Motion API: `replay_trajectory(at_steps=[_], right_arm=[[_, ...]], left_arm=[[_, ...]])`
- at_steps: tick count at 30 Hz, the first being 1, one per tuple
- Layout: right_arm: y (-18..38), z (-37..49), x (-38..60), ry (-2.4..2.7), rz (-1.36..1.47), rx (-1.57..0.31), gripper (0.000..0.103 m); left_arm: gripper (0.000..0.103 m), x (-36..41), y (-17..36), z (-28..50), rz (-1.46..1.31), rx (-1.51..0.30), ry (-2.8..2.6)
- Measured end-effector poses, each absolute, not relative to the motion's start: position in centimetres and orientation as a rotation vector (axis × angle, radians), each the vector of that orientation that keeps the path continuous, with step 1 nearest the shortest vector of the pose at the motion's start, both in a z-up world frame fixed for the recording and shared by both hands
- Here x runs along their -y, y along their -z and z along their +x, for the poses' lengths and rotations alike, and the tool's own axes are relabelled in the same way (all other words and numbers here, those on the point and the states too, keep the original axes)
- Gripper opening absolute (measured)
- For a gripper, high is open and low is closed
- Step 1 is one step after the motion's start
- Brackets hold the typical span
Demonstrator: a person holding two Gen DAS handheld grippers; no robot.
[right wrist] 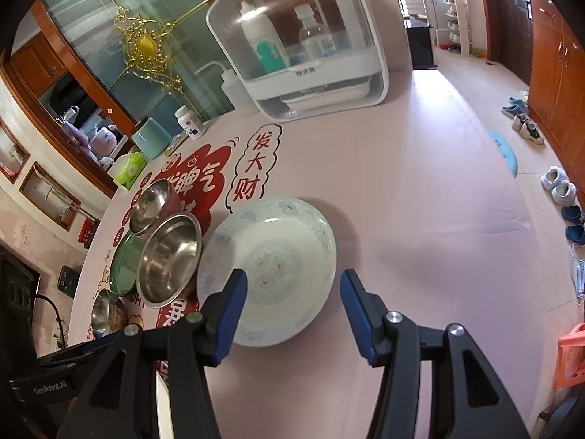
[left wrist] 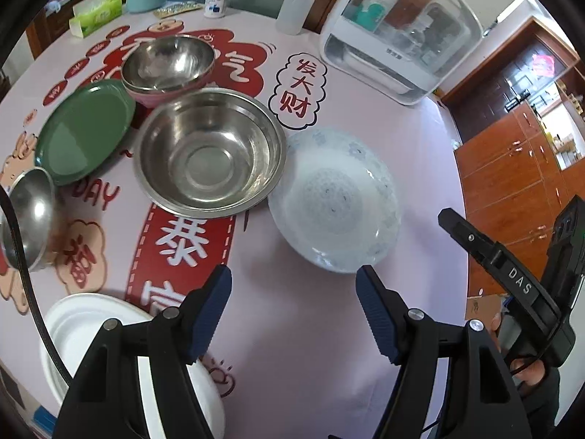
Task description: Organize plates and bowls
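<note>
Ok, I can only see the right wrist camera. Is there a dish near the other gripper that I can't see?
Observer: Yes, a white plate lies just beside the left gripper, on its left in the left wrist view.
Operator: Is that gripper holding anything?
Observer: No, its jaws stand open with only the tablecloth showing between them.
Operator: And the far shiny bowl, does it stand on the cloth?
Observer: No, it sits inside a pink bowl.
</note>
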State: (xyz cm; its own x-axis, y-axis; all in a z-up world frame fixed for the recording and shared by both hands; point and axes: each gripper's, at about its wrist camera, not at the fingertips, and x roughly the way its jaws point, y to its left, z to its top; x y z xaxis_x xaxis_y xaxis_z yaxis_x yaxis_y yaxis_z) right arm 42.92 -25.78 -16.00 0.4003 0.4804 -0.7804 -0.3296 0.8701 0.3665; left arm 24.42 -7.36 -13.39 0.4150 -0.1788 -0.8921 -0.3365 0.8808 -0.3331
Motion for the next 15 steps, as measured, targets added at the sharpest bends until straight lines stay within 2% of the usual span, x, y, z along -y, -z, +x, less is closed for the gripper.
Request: replay_trajectory(at_steps=[15], right_arm=[[22.4, 45.1, 24.9, -0.579, 0.099, -1.019, 0.053]], left_arm=[[0.069, 7.4, 19.5, 28.6, -0.504, -1.159, -0.162]])
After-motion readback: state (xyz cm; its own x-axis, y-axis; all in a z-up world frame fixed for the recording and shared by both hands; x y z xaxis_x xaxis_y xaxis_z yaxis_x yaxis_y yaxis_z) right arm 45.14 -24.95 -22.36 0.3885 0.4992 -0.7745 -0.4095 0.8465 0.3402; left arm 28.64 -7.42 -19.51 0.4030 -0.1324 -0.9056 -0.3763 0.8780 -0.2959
